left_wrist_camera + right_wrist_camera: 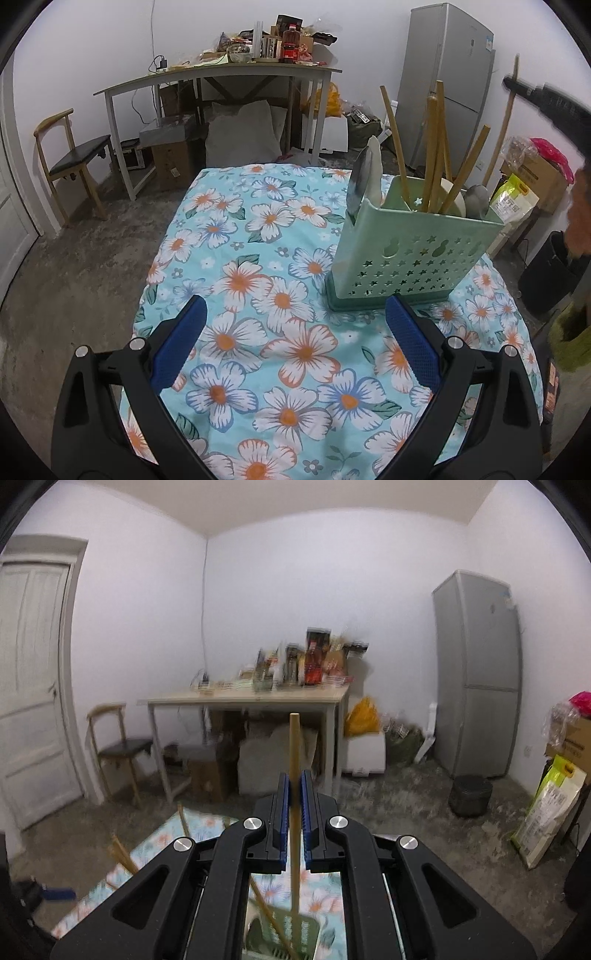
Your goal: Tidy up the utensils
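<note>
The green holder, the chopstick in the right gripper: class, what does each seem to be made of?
Green holder: probably moulded plastic, matt pale green with punched star holes. Chopstick: likely bamboo or wood, tan, dull, unvarnished-looking.

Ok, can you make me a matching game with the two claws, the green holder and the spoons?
Things:
1. left claw
2. right claw
3. green utensil holder
4. metal spoons

States:
A. standing on the flowered cloth
B. shut on a wooden chopstick
C. open and holding nothing
D. sticking up out of the holder

Pairs: 1-C, 2-B, 3-A, 4-D
</note>
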